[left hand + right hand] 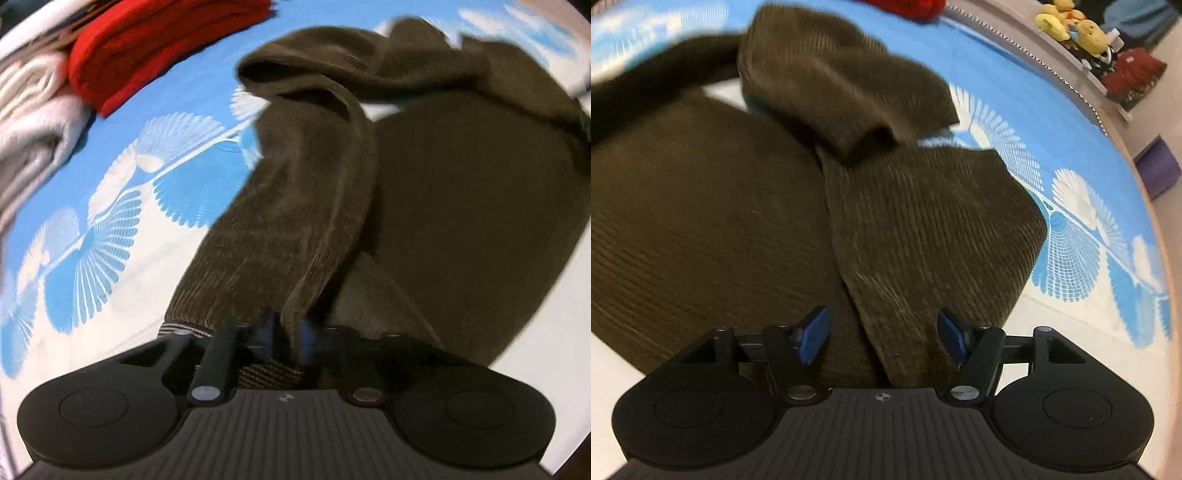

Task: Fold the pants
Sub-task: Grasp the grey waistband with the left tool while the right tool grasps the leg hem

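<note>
Brown corduroy pants (461,192) lie crumpled on a blue and white patterned bedsheet (110,206). In the left wrist view my left gripper (290,336) is shut on a raised fold of the pants, next to a striped elastic hem (181,328); its blue pads are blurred. In the right wrist view the pants (701,206) fill most of the frame, with one leg bunched at the top. My right gripper (882,338) stands open just over them. A flap of the fabric lies between its blue pads (812,336), which do not press on it.
A folded red garment (155,48) and a folded white cloth (33,122) lie on the bed at the upper left. Beyond the bed's edge in the right wrist view a ledge holds yellow plush toys (1071,22) and a dark red item (1134,74). A purple object (1158,170) sits lower down.
</note>
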